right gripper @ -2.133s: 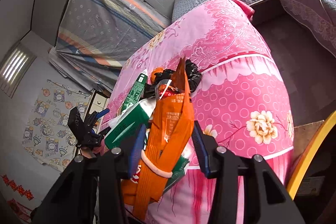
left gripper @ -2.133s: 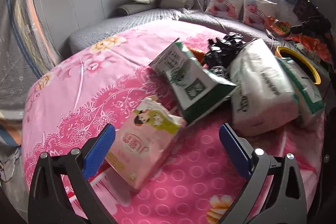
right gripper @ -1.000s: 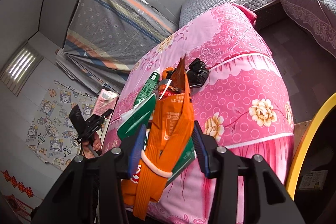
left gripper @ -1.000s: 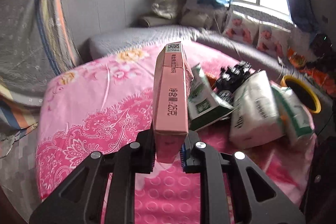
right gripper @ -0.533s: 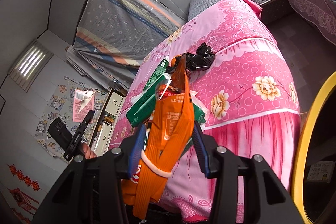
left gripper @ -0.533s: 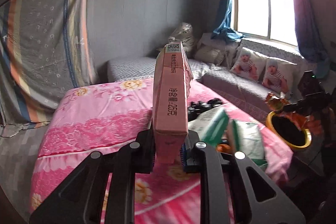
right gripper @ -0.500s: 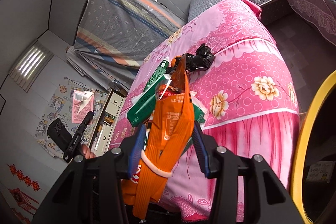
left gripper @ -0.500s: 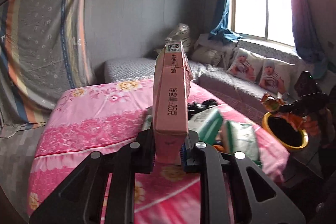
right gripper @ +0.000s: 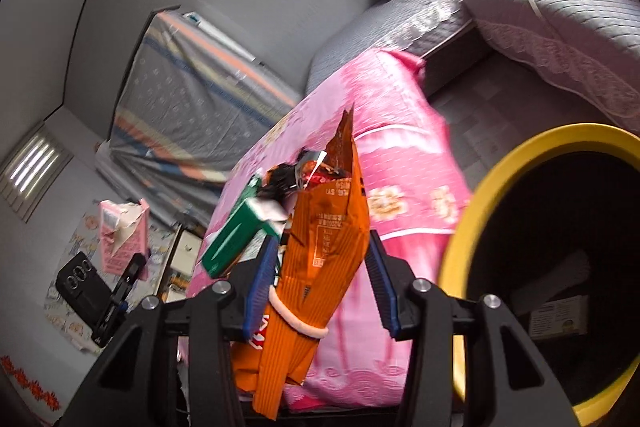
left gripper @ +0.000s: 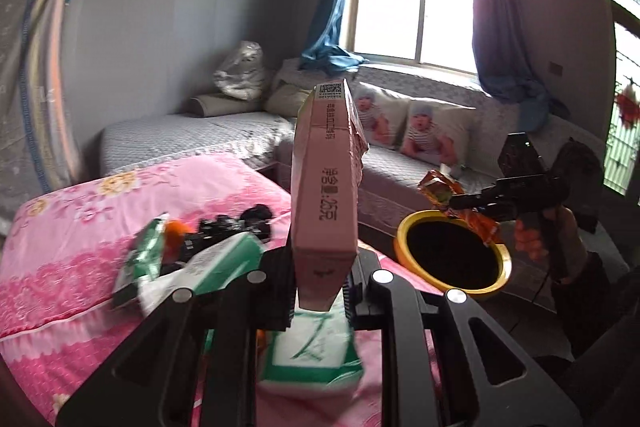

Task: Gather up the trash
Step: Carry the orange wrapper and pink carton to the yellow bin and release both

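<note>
Grey walls, a curtained window point(left gripper: 416, 7) and a grey quilted sofa point(left gripper: 224, 131) frame a low surface draped in a pink floral cloth point(left gripper: 80, 227).

Left gripper point(left gripper: 320, 281): jaws clamped on a pink carton point(left gripper: 325, 187), held upright with its narrow printed side facing the camera and a torn flap at the top. Just beyond and below lie green-and-white packets point(left gripper: 208, 263) and a crumpled black bag point(left gripper: 236, 227) on the cloth. To the right, on the floor beside the cloth's edge, stands a yellow-rimmed bin point(left gripper: 404, 235) with a dark interior.

Right gripper point(right gripper: 320, 283): blue pads pressed against an orange snack bag point(right gripper: 320, 259), which stands lengthwise between them, bound low down with a pale band. In the left wrist view this bag hangs over the bin's far rim. Behind it, the green packets and cloth; the bin's rim fills the right side.
</note>
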Motion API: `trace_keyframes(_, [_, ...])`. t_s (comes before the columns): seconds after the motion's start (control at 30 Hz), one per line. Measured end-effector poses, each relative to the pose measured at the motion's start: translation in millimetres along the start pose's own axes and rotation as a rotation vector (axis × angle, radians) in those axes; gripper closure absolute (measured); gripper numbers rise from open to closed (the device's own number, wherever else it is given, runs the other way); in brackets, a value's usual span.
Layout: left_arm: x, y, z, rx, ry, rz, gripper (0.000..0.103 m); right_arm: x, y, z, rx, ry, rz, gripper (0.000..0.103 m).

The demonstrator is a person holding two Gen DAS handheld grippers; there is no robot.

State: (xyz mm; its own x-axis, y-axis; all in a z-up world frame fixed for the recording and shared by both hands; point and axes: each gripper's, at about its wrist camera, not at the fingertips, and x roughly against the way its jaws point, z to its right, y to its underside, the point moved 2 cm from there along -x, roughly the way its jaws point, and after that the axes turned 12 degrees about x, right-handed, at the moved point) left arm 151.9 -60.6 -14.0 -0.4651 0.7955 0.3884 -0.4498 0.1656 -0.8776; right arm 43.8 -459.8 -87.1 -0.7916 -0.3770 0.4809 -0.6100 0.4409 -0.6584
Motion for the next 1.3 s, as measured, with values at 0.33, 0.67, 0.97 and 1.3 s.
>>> trace_keyframes(0.33, [-75,0,54,-0.056,0.159,-0.107,0.086,35,16,55,-0.053,0.218,0.072,0.060])
trace_keyframes(0.67, [-134,10,91,-0.074,0.248,-0.216,0.086,40,34,103,-0.102,0.387,0.062,0.060])
trace_keyframes(0.97, [-190,28,136,-0.085,0.288,-0.321,0.086,45,49,134,-0.149,0.454,0.059,0.056])
trace_keyframes(1.3, [-252,56,181,-0.098,0.307,-0.439,0.086,97,70,170,-0.280,0.538,0.182,0.027])
